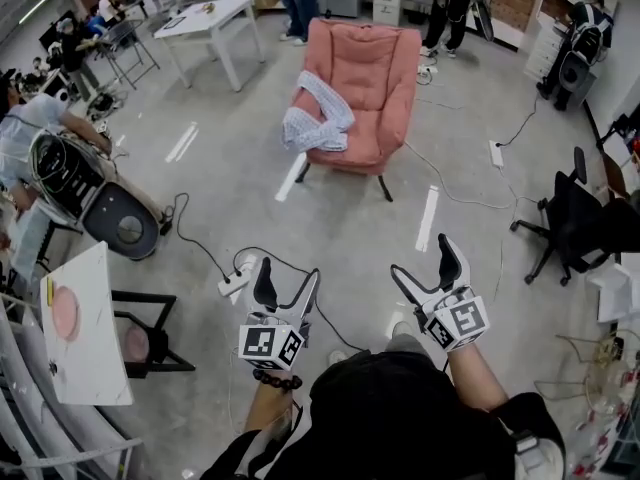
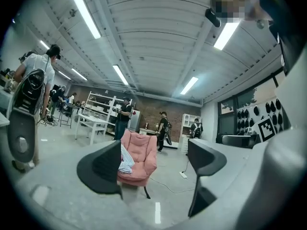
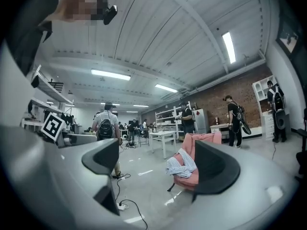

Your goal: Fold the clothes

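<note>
L gripper (image 1: 287,286): jaws spread, empty. Shirt (image 1: 318,116) lies crumpled on left side of pink armchair (image 1: 372,63), dead ahead, well apart from both; L looks closer in line. R gripper (image 1: 428,268): spread, empty too.

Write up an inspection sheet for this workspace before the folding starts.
Surface: grey floor with white tape marks.
Job's things: pale patterned garment lies crumpled over the seat and arm of the pink armchair.
Clutter: white panel at the left.
Grippers: left gripper and right gripper are both open, empty and well short of the armchair.
Cables: power strip with a black cable near the left gripper; white cable beside the armchair.
Surroundings: white table, black office chair, people standing around.
</note>
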Demonstrator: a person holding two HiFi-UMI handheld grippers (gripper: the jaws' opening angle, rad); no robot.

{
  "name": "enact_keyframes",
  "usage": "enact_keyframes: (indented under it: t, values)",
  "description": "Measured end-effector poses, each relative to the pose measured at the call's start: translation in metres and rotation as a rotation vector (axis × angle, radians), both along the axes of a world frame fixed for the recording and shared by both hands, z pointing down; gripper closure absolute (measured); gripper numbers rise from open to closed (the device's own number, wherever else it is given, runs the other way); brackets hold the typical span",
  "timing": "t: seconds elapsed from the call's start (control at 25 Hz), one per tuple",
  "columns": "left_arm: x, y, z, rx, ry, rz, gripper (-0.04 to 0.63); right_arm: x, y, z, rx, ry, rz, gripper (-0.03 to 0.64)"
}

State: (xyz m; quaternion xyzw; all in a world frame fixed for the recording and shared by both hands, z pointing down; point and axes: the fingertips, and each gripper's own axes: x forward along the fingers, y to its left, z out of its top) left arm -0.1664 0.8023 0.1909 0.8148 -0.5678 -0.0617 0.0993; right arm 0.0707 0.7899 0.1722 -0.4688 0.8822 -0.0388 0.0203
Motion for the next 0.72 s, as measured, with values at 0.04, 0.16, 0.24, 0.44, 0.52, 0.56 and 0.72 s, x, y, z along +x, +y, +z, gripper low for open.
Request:
enact_keyframes:
  t: [0.04,0.16,0.24,0.44,0.52,0.56,0.72]
  values:
    - [0.003,-0.003,0.001,-0.003,0.004,-0.002,0.163,0.004,-0.003,0.001,-0.002,0.001,0.001,0.147]
    - [0.012,-0.017,0.002,-0.008,-0.004,-0.011,0.163,0.017,-0.022,0.008,-0.018,-0.002,0.000,0.149]
    - [0.016,-0.032,-0.001,-0.014,-0.026,-0.025,0.163,0.022,-0.045,0.010,-0.020,-0.014,-0.016,0.149]
    - [0.037,-0.087,-0.009,0.001,-0.079,-0.074,0.161,0.046,-0.124,0.010,-0.003,-0.077,-0.057,0.149]
    - [0.054,-0.113,-0.012,0.012,-0.094,-0.086,0.162,0.061,-0.159,0.012,0.000,-0.092,-0.071,0.149]
    - [0.063,-0.127,-0.012,0.016,-0.102,-0.089,0.161,0.069,-0.175,0.013,0.003,-0.092,-0.080,0.150]
    - [0.102,-0.183,-0.007,0.013,-0.111,-0.110,0.163,0.103,-0.229,0.017,0.001,-0.087,-0.114,0.152]
